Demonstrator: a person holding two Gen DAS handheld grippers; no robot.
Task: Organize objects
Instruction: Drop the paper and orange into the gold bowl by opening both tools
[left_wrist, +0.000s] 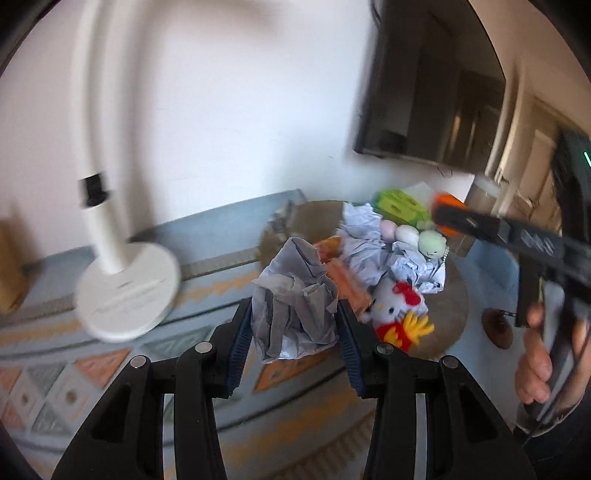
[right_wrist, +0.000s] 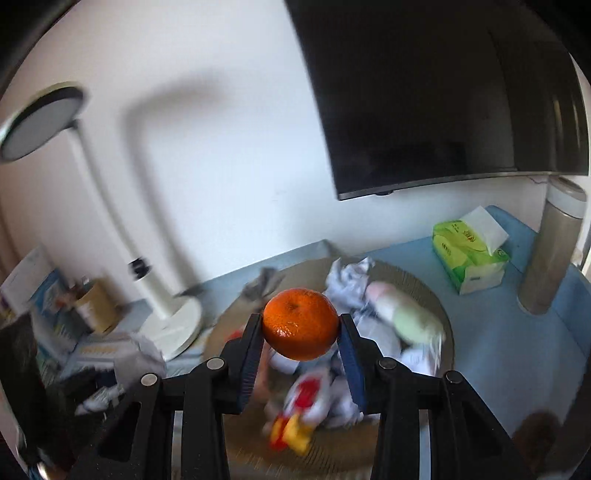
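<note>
**Both grippers loaded above a cluttered mat**

From the left wrist view, the left gripper fills the lower middle of the frame, its fingers pressed in on either side of a crumpled paper ball held up off the pile. Behind it, centre right, the round woven mat carries more crumpled paper, a Hello Kitty plush and a pastel plush. At the right edge the right gripper reaches in, blurred, orange showing at its tip.

My worry here is the paper: it is soft and springy, so a loose squeeze could let it slip out and drop back onto the pile.

From the right wrist view, the right gripper sits lower centre, its fingers closed partway on the tangerine, which hangs clear above the mat. The fruit is round and smooth, gripped only at its sides; a quick swing could roll it free, and a harder pinch could bruise it.

The surface is blue cloth on the right of the frame. A green tissue pack lies at the right, a grey cylinder beyond it. A white lamp stands at the left near boxes, and a dark screen hangs on the white wall in the upper right.
</note>
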